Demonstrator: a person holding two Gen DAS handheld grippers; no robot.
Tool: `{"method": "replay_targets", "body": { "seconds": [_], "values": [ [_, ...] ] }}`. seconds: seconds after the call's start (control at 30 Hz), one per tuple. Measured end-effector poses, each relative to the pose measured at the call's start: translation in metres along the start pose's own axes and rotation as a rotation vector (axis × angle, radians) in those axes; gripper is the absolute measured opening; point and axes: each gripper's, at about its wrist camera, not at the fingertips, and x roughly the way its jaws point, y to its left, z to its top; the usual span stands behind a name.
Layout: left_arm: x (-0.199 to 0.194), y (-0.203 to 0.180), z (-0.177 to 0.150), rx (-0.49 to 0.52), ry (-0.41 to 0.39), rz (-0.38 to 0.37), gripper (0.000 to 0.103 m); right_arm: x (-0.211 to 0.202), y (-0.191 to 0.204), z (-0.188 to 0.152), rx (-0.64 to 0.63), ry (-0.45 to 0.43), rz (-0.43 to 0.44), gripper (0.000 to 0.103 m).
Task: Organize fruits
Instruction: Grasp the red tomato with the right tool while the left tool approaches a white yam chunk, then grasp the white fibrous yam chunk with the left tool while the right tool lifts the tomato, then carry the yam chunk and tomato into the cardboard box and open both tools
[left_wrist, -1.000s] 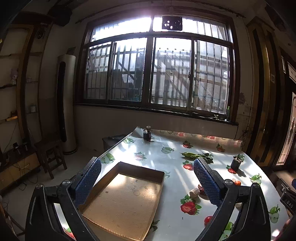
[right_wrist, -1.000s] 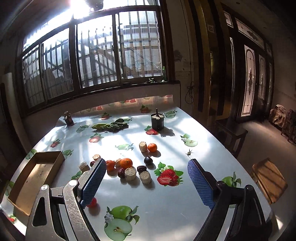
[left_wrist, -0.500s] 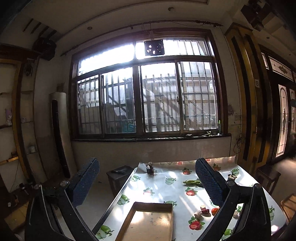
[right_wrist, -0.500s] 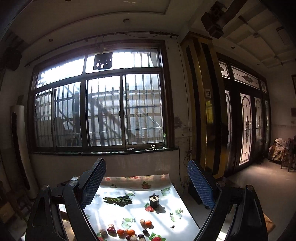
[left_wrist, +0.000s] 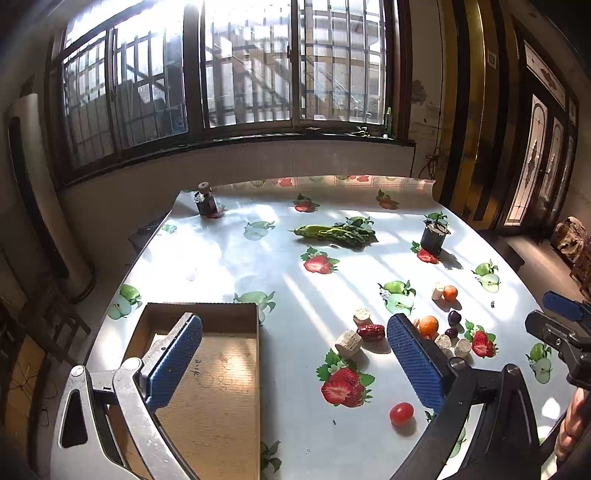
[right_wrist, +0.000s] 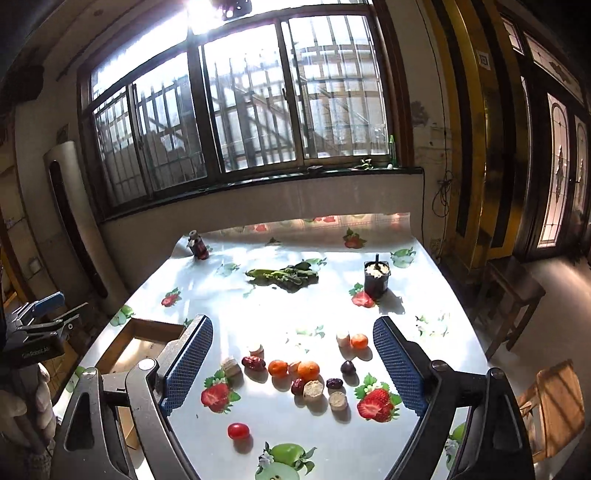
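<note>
Left wrist view.
- Left gripper (left_wrist: 291, 363): blue ribbed pads spread wide, nothing between them. It hangs above the near left of the table, over the box's right wall, probably because that is where fruit is to be dropped.
- Shallow brown cardboard box (left_wrist: 201, 309): near left, open-topped, empty; the likely home for the fruit.
- Oval table under a glossy white fruit-print cloth (left_wrist: 229, 254): printed strawberries and apples are flat pictures, not goods.
- Small red cherry tomato (left_wrist: 401, 412): nearest loose fruit, alone, just inside the right pad.
- Wrinkled dark-red date (left_wrist: 371, 332) with a pale cut cylinder (left_wrist: 348, 343) just beside it: mid-right, apart from the main cluster.
- Round orange mandarin (left_wrist: 428, 325) and dark purple plum (left_wrist: 454, 317): far side of the right pad, bunched with more pale cylinders.
- Leafy green vegetable bundle (left_wrist: 334, 232), black pot (left_wrist: 434, 238), small dark bottle (left_wrist: 205, 199): far side, well apart from the fruit; not fruit, so I judge they stay.

Right wrist view.
- Right gripper (right_wrist: 293, 363): pads equally wide apart, holding nothing, aimed squarely at the fruit cluster, which suits a first pick.
- Mandarins (right_wrist: 308, 369), dates, plum and cylinders lie loose between the pads' lines; the cherry tomato sits nearer, alone; another small mandarin (right_wrist: 359, 340) lies farther right.
- The box shows at left, partly behind the left pad.
</note>
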Motion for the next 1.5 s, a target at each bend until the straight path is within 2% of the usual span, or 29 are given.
{"method": "replay_targets", "body": {
  "seconds": [0.03, 0.07, 0.1, 0.13, 0.2, 0.33, 0.47, 0.6, 0.73, 0.87, 0.93, 0.97, 1.0, 1.1, 1.13, 1.27, 1.4, 1.5],
  "values": [
    [0.017, -0.006, -0.006, 0.008, 0.031, -0.016, 0.083, 0.02, 0.001, -0.019, -0.01, 0.051, 0.035, 0.073],
    [0.034, -0.01, -0.012, 0.009, 0.065, -0.04, 0.079, 0.039, 0.006, -0.034, -0.029, 0.112, 0.055, 0.056],
    [0.052, -0.013, -0.019, -0.002, 0.107, -0.064, 0.076, 0.057, 0.011, -0.046, -0.049, 0.17, 0.065, 0.026],
    [0.067, -0.014, -0.022, -0.021, 0.145, -0.08, 0.076, 0.07, 0.014, -0.056, -0.058, 0.206, 0.078, 0.022],
    [0.093, -0.014, -0.027, -0.056, 0.196, -0.113, 0.076, 0.088, 0.019, -0.073, -0.063, 0.245, 0.106, 0.022],
    [0.128, -0.016, -0.032, -0.09, 0.249, -0.132, 0.076, 0.11, 0.036, -0.088, -0.088, 0.298, 0.181, 0.023],
    [0.153, -0.026, -0.033, -0.076, 0.282, -0.135, 0.076, 0.123, 0.042, -0.095, -0.082, 0.335, 0.214, 0.023],
    [0.169, -0.037, -0.034, -0.035, 0.298, -0.114, 0.076, 0.132, 0.043, -0.106, -0.085, 0.367, 0.207, 0.023],
    [0.182, -0.044, -0.043, 0.0, 0.327, -0.115, 0.076, 0.135, 0.04, -0.11, -0.088, 0.373, 0.194, 0.039],
    [0.191, -0.045, -0.05, 0.003, 0.36, -0.114, 0.074, 0.138, 0.041, -0.111, -0.104, 0.37, 0.167, 0.039],
    [0.187, -0.046, -0.052, 0.024, 0.346, -0.09, 0.05, 0.14, 0.042, -0.112, -0.11, 0.376, 0.145, 0.039],
    [0.185, -0.046, -0.052, 0.023, 0.349, -0.103, 0.041, 0.141, 0.042, -0.113, -0.108, 0.384, 0.136, 0.039],
    [0.183, -0.044, -0.052, 0.011, 0.359, -0.116, 0.037, 0.143, 0.04, -0.114, -0.1, 0.392, 0.131, 0.039],
    [0.172, -0.038, -0.054, -0.025, 0.36, -0.132, 0.037, 0.146, 0.039, -0.118, -0.085, 0.409, 0.14, 0.038],
    [0.165, -0.035, -0.055, -0.036, 0.354, -0.136, 0.037, 0.145, 0.04, -0.118, -0.083, 0.405, 0.143, 0.034],
    [0.127, -0.017, -0.055, -0.098, 0.321, -0.181, 0.037, 0.128, 0.046, -0.112, -0.087, 0.362, 0.161, 0.035],
    [0.068, 0.014, -0.045, -0.164, 0.242, -0.222, 0.037, 0.101, 0.063, -0.096, -0.115, 0.301, 0.186, 0.035],
    [0.023, 0.047, -0.032, -0.198, 0.169, -0.22, 0.037, 0.083, 0.079, -0.078, -0.139, 0.258, 0.221, 0.035]
  ]
}}
